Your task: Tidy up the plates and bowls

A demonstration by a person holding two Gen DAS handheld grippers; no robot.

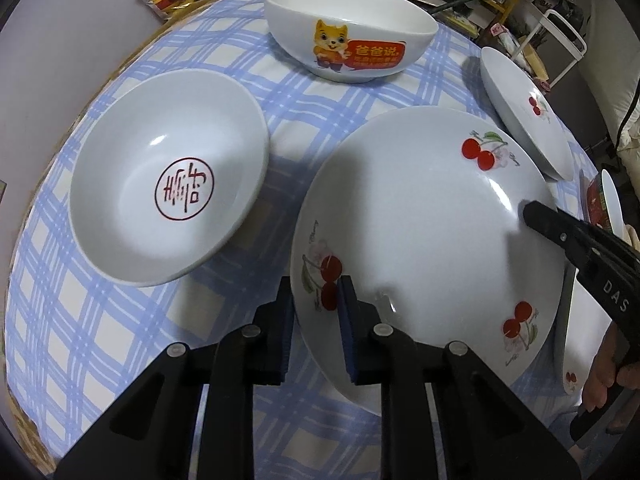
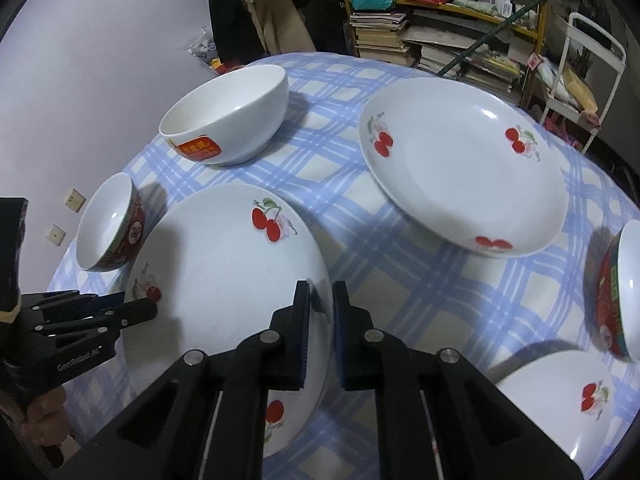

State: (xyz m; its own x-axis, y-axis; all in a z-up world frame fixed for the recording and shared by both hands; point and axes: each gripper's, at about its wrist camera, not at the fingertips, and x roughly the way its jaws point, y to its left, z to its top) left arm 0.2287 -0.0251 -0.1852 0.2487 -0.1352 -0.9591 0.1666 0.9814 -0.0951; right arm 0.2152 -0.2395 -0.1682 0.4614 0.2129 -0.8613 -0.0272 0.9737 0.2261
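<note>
Gripping opposite rims of one cherry plate (image 1: 424,216), the left gripper (image 1: 316,304) and right gripper (image 2: 320,300) are each clamped on its edge. It sits between them near the counter's (image 2: 400,280) front edge, a matching plate (image 2: 460,168) lying beyond, nearer the right gripper.

The right wrist view's edge cuts off a red-sided bowl (image 2: 622,296), and the cherry plate (image 2: 224,280) hides another bowl's (image 2: 108,224) base.

My left gripper (image 1: 316,312) points steeply down, jaws nearly closed, pinching a rim. My right gripper (image 2: 320,320) likewise, clamped on the opposite rim.
</note>
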